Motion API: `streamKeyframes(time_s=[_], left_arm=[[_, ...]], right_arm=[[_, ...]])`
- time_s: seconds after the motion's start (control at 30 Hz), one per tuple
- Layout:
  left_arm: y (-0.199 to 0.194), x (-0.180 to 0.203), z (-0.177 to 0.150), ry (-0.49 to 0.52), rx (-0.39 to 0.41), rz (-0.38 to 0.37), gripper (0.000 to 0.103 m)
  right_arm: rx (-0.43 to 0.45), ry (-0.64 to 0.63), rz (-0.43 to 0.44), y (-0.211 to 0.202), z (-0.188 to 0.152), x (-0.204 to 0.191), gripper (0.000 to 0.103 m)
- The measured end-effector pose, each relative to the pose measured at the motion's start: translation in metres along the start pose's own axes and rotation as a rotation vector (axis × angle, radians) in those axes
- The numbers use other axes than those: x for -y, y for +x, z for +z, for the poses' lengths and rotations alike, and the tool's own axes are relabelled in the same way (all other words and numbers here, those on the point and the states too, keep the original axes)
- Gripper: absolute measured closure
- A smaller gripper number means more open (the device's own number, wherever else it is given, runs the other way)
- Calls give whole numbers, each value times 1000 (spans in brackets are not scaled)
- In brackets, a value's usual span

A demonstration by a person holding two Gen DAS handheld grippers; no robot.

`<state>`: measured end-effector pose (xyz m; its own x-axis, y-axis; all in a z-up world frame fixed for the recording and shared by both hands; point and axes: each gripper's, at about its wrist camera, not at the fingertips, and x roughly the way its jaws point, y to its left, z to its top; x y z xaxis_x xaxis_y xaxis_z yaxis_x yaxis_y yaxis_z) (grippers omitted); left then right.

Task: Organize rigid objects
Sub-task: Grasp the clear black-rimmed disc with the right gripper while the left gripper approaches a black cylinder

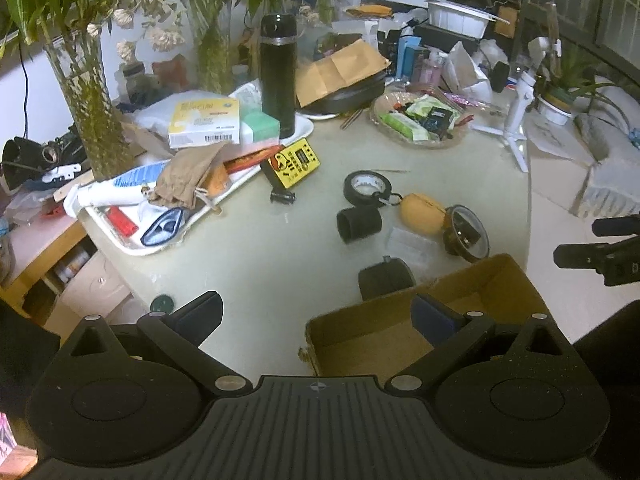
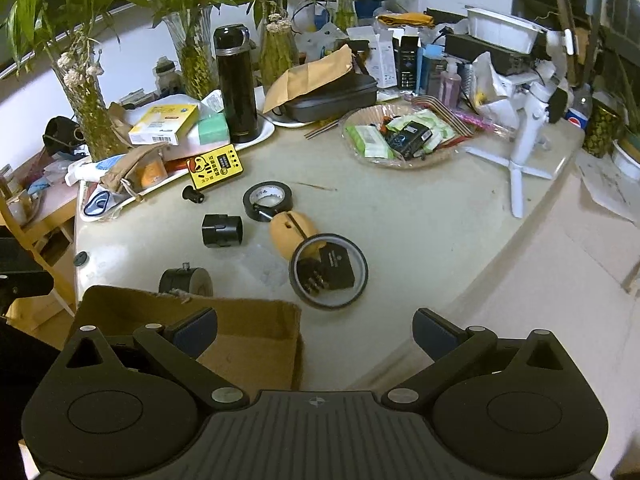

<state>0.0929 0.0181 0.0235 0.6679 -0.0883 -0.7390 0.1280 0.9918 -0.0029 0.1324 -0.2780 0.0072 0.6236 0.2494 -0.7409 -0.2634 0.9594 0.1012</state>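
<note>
Both grippers are held with fingers spread wide and nothing between them: the left gripper [image 1: 316, 316] above the near table edge, the right gripper [image 2: 316, 328] beside it. Between them an open cardboard box [image 2: 248, 336] is set at the table's [image 2: 400, 216] near edge, seemingly with nothing inside. Just beyond the box a small black wheel [image 2: 186, 282] is seen. Farther beyond the box, from left to right, a black cylinder [image 2: 222, 231], a roll of black tape [image 2: 267, 200], an orange pouch [image 2: 288, 232] and a round clear-lidded case [image 2: 328, 276] are laid out.
</note>
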Motion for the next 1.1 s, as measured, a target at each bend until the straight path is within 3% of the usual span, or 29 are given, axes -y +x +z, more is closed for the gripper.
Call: streamKeyframes(time_s=[0.43, 0.87, 1.1], left_arm=[[37, -20, 3, -48, 23, -20, 0], [66, -29, -1, -86, -47, 15, 0], [72, -30, 1, -93, -63, 18, 0]], right_arm=[[-42, 56, 90, 81, 21, 25, 0], [-134, 152, 164, 171, 28, 53, 0], [-166, 178, 196, 195, 30, 61, 0]])
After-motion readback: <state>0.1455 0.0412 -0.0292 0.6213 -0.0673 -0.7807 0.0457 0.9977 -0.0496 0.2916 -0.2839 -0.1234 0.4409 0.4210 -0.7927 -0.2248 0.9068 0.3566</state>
